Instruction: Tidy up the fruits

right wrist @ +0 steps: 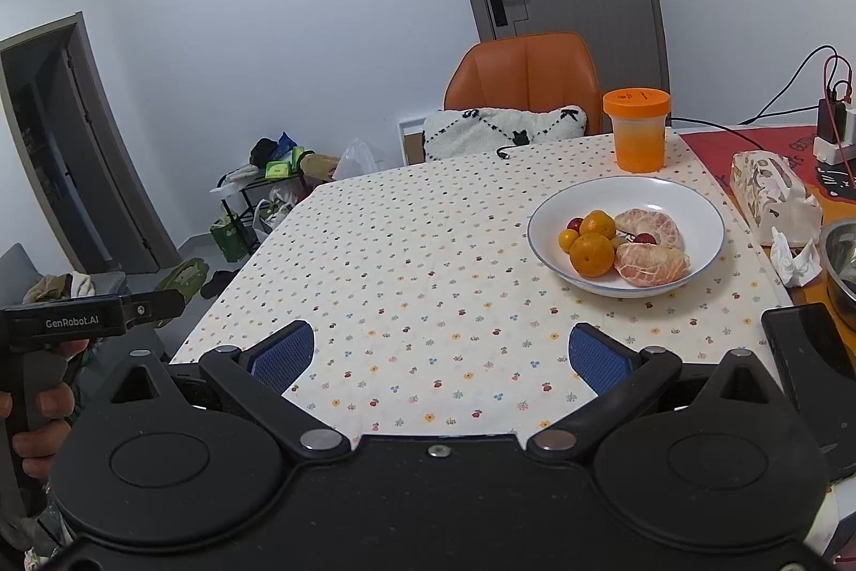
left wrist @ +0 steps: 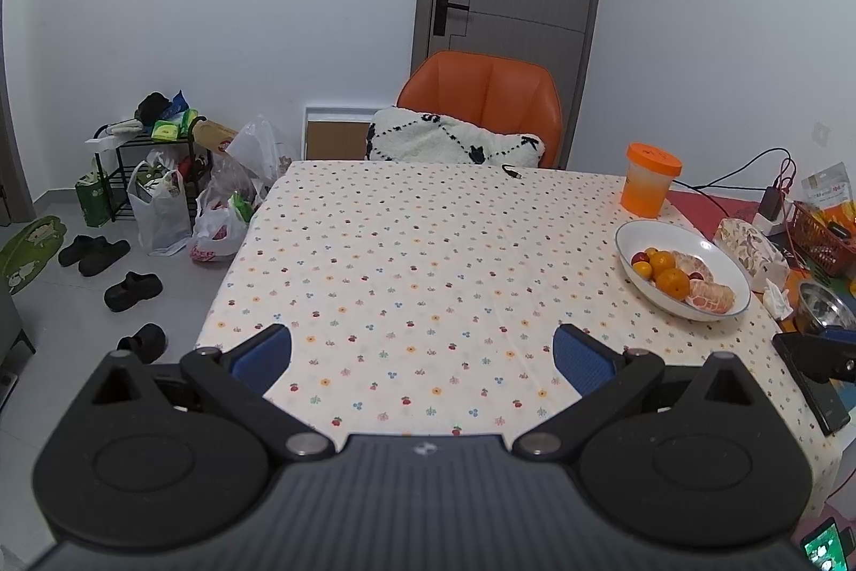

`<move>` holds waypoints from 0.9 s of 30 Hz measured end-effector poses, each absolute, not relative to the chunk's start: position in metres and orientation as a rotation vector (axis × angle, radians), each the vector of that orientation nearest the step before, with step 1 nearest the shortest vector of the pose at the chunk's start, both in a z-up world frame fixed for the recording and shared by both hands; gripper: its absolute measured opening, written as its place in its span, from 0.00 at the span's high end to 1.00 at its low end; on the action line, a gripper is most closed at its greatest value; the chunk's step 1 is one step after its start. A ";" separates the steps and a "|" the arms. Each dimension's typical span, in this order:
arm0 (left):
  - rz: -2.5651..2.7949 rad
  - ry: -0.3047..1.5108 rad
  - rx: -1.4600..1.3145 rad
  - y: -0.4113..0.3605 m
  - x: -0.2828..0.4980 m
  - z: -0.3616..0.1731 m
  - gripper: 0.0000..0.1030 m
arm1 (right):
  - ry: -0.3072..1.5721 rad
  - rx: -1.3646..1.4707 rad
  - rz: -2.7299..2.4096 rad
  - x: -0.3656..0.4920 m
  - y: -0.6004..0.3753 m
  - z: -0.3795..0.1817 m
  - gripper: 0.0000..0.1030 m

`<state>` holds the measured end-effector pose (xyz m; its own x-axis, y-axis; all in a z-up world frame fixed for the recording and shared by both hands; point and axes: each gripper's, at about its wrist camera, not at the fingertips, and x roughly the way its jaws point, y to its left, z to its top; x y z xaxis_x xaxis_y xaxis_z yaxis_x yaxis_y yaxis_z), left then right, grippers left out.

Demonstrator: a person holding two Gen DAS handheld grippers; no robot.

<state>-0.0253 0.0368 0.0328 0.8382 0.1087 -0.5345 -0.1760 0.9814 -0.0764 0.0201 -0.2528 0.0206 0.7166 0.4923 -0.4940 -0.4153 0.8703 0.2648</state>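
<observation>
Both hand-held grippers spread apart, empty, above the desk (left wrist: 406, 260).
White bowl (right wrist: 690, 207) of oranges (right wrist: 591, 254) and peeled citrus (right wrist: 650, 265) sits at one o'clock from the right hand-held gripper (right wrist: 437, 357); left hand-held gripper (left wrist: 422, 354) likewise gapes.

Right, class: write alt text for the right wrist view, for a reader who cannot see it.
A white bowl holding oranges, peeled citrus pieces and small red fruits sits on a floral tablecloth, ahead and right of the open, empty right gripper. An orange-lidded cup stands behind the bowl.
</observation>
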 end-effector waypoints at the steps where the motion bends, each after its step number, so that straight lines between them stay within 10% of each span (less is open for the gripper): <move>1: 0.152 0.555 -0.122 0.037 -0.025 0.033 0.00 | 0.586 0.138 0.504 0.020 -0.252 0.021 0.00; 27: 0.139 0.563 -0.109 0.034 -0.026 0.029 0.00 | 0.591 0.132 0.498 0.021 -0.253 0.020 0.00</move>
<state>-0.0256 0.0340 0.0294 0.8365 0.1015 -0.5385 -0.1612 0.9848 -0.0648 0.0211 -0.2529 0.0201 0.7167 0.4855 -0.5006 -0.4112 0.8740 0.2589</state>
